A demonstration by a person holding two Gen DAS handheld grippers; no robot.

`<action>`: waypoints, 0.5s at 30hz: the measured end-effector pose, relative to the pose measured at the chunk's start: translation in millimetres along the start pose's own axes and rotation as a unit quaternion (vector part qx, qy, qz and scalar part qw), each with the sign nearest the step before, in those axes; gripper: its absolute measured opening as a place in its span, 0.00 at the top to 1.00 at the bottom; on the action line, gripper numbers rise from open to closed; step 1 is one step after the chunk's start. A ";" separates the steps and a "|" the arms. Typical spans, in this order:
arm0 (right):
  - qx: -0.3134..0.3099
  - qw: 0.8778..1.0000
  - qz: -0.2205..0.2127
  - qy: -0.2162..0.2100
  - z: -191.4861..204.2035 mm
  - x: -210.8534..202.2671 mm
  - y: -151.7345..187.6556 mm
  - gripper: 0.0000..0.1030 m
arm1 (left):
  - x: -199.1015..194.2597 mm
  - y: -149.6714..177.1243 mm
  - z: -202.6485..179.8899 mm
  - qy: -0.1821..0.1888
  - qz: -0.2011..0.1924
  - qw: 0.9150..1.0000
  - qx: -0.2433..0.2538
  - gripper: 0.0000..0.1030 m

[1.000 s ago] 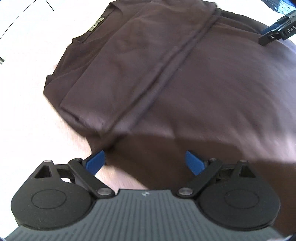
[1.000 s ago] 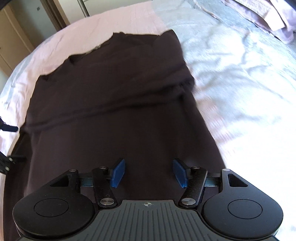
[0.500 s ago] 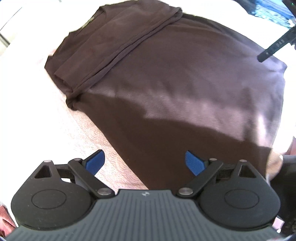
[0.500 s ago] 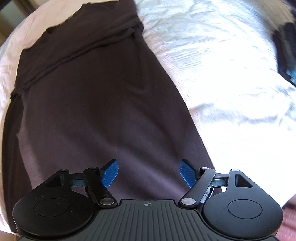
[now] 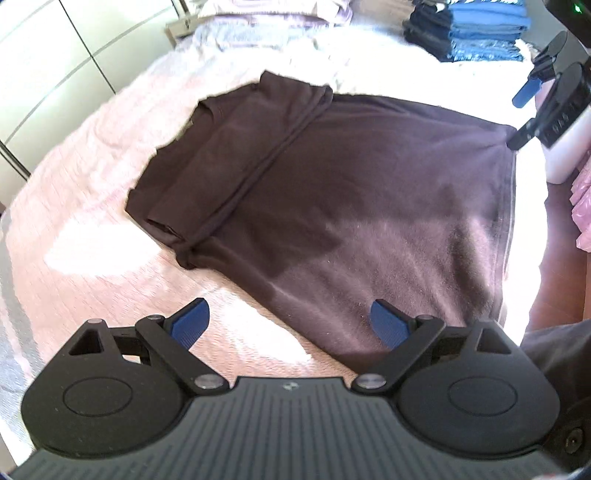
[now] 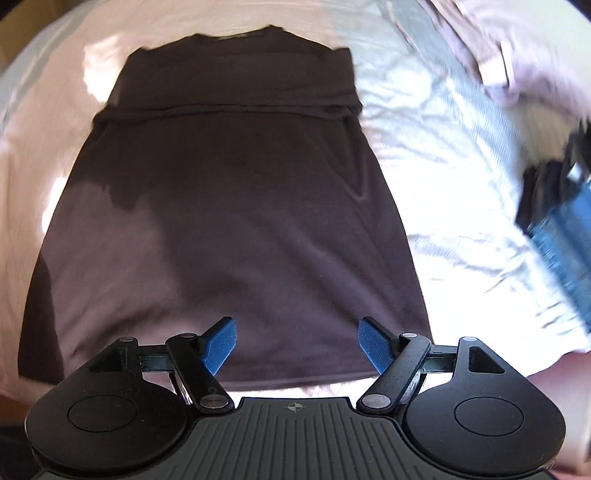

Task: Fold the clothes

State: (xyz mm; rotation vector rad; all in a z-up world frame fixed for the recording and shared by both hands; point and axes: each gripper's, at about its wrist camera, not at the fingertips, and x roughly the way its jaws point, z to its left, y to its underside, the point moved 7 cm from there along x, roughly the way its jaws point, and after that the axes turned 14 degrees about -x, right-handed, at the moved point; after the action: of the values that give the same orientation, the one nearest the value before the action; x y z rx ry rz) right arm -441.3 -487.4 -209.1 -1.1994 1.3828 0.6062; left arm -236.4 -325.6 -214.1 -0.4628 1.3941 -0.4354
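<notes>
Inspection, both wrist views. My left gripper (image 5: 290, 325) is released: blue pads (image 5: 192, 323) stand wide apart w/ nothing between, hovering at bottom centre of the left view over the near edge of the brown shirt (image 5: 351, 192). My right gripper (image 6: 293, 345) is likewise released; its jaws have just been opening, nothing between them, only the hem (image 6: 295, 382) showing below. The right gripper also shows at upper right of the left view, clear of the cloth.

Shirt lies flat on the bed (image 5: 92, 206), filling mid-frame in both views. Top part w/ sleeves is already turned in, forming a doubled band (image 6: 236, 92) across the upper centre of the right view; a ridge marks that fold line. Lower body is spread single-layer and smooth, prob. laid so for the next fold.

Judgement: both grippers sit at the hem end, pointing steeply down, apparently placed to take the two bottom corners and carry them up toward the band. Nothing grasped yet.

Folded stack (image 5: 476, 33), blue and dark, sits at upper right of the left view, well apart from the shirt; likely where finished pieces go.
</notes>
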 end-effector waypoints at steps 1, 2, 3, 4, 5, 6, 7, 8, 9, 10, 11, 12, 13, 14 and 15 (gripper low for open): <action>-0.005 1.000 0.001 0.002 8.6 -6.9 0.2 0.26 | -3.9 -0.1 1.7 0.001 -0.007 1.000 0.004 0.10; -0.011 1.000 0.000 0.003 17.1 -13.4 0.3 0.26 | -7.9 0.1 2.4 0.003 -0.012 1.000 0.007 0.10; -0.016 1.000 -0.001 0.004 24.5 -19.0 0.8 0.26 | -10.9 0.6 3.1 0.004 -0.016 1.000 0.008 0.10; -0.019 1.000 -0.003 0.004 31.4 -24.3 1.3 0.26 | -13.7 1.1 3.9 0.004 -0.020 1.000 0.009 0.10; -0.023 1.000 -0.005 0.004 38.2 -29.6 1.9 0.26 | -16.5 1.6 4.7 0.005 -0.023 1.000 0.009 0.10; -0.027 1.000 -0.006 0.004 45.0 -34.8 2.4 0.26 | -19.7 3.0 5.2 0.006 -0.026 1.000 0.011 0.10; -0.029 1.000 -0.007 0.003 49.9 -38.6 3.7 0.26 | -22.2 4.5 5.3 0.006 -0.028 0.999 0.013 0.10; -0.031 0.999 -0.008 0.002 53.9 -41.8 5.2 0.26 | -24.7 6.0 5.5 0.007 -0.030 0.999 0.015 0.10; -0.032 0.999 -0.009 0.002 58.0 -45.0 6.7 0.26 | -26.9 7.7 5.5 0.007 -0.032 0.999 0.017 0.10; -0.034 0.999 -0.008 0.001 58.3 -44.3 3.2 0.26 | -28.4 9.7 5.5 0.007 -0.032 0.999 0.017 0.10; -0.036 0.999 -0.007 0.000 57.2 -42.1 -2.2 0.26 | -29.4 11.8 5.7 0.006 -0.032 0.999 0.016 0.10; -0.037 0.999 -0.007 -0.001 56.9 -46.1 -4.1 0.26 | -30.4 13.9 6.0 0.006 -0.032 0.999 0.014 0.10; -0.039 0.999 -0.007 -0.002 56.2 -47.9 -3.7 0.26 | -31.1 15.9 5.5 0.006 -0.030 0.999 0.011 0.10; -0.040 0.999 -0.007 -0.002 55.0 -47.9 -3.1 0.26 | -31.9 17.9 4.9 0.005 -0.028 1.000 0.009 0.10; -0.042 0.999 -0.006 -0.002 56.6 -50.1 -1.8 0.25 | -32.7 19.9 4.2 0.005 -0.026 1.000 0.008 0.10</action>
State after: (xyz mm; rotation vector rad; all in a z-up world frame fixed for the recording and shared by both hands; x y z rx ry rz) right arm -425.2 -422.5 -174.0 -1.2723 1.3581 0.6640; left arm -236.0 -290.8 -197.5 -0.4849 1.3897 -0.4912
